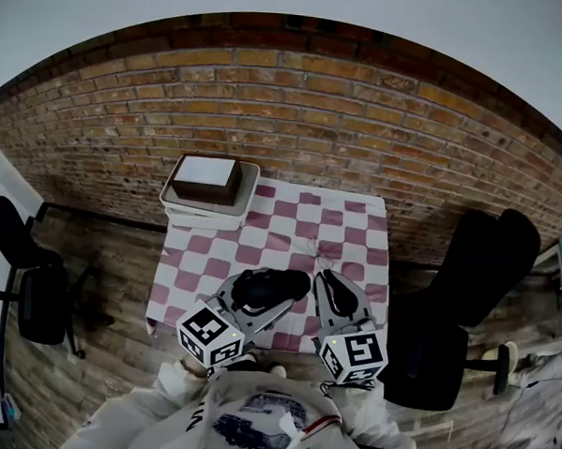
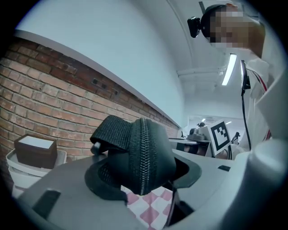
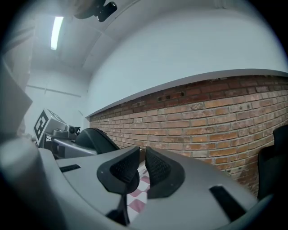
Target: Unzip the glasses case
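The black glasses case (image 1: 270, 286) hangs above the near part of the checked table (image 1: 346, 232), with my left gripper (image 1: 273, 297) shut on it. In the left gripper view the case (image 2: 148, 148) fills the space between the pads, its closed zipper (image 2: 143, 157) running up the middle, facing the camera. The zipper pull is hidden from me. My right gripper (image 1: 327, 279) hovers just right of the case without touching it. In its own view the right gripper (image 3: 141, 167) has its pads a narrow slit apart with nothing between them, and the case (image 3: 96, 139) shows at the left.
A white tray (image 1: 183, 209) holding a brown box (image 1: 206, 179) stands at the table's far left corner. A brick wall runs behind the table. A black chair (image 1: 476, 276) is to the right and another black chair (image 1: 33, 300) to the left, on the wooden floor.
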Tool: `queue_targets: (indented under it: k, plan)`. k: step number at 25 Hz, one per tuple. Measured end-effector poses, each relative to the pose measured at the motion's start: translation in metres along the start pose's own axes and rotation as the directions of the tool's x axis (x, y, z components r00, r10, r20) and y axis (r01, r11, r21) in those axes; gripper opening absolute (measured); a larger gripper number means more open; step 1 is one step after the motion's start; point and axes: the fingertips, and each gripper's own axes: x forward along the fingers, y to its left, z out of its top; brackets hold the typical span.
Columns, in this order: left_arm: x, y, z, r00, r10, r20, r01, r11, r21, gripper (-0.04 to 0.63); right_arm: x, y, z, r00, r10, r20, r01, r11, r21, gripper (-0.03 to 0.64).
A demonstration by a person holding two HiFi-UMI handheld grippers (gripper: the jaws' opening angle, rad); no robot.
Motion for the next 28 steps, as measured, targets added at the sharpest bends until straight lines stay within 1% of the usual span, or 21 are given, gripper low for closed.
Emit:
queue_targets:
  k: [4, 6, 10, 14, 16, 19, 24, 28]
  plan:
    - [0.007, -0.007, -0.003, 1.000, -0.003, -0.005, 0.003, 1.000, 0.004, 0.249, -0.003, -0.007, -0.005, 1.000, -0.006, -0.003, 0.006, 1.000, 0.013, 0.048]
    - [0.010, -0.011, -0.002, 1.000, -0.013, 0.008, 0.013, 1.000, 0.004, 0.249, -0.003, -0.010, -0.006, 1.000, -0.010, -0.001, 0.010, 1.000, 0.020, 0.048]
    - [0.012, -0.025, 0.004, 0.996, -0.078, 0.050, 0.079, 0.997, 0.000, 0.249, -0.005, -0.017, -0.004, 1.000, -0.030, 0.010, 0.030, 0.999, 0.019, 0.033]
    - [0.013, -0.036, 0.001, 0.992, -0.125, 0.032, 0.124, 0.992, 0.030, 0.249, -0.007, -0.026, -0.005, 0.999, -0.049, 0.000, 0.049, 0.999, 0.016, 0.026]
    - [0.012, -0.041, 0.001, 0.987, -0.157, 0.042, 0.157, 0.988, 0.008, 0.249, -0.007, -0.028, -0.009, 0.999, -0.048, -0.012, 0.048, 0.999, 0.018, 0.026]
    - [0.010, -0.045, 0.007, 0.979, -0.193, 0.065, 0.196, 0.979, -0.055, 0.249, -0.006, -0.024, -0.015, 0.999, -0.024, -0.038, 0.024, 1.000, 0.019, 0.025]
    - [0.011, -0.042, 0.010, 0.979, -0.186, 0.085, 0.192, 0.978, -0.076, 0.249, -0.007, -0.015, -0.024, 0.998, 0.002, -0.058, 0.000, 1.000, 0.031, 0.023]
    - [0.010, -0.033, 0.015, 0.977, -0.166, 0.133, 0.185, 0.971, -0.149, 0.249, -0.003, -0.006, -0.029, 0.997, 0.026, -0.073, -0.023, 0.999, 0.041, 0.021]
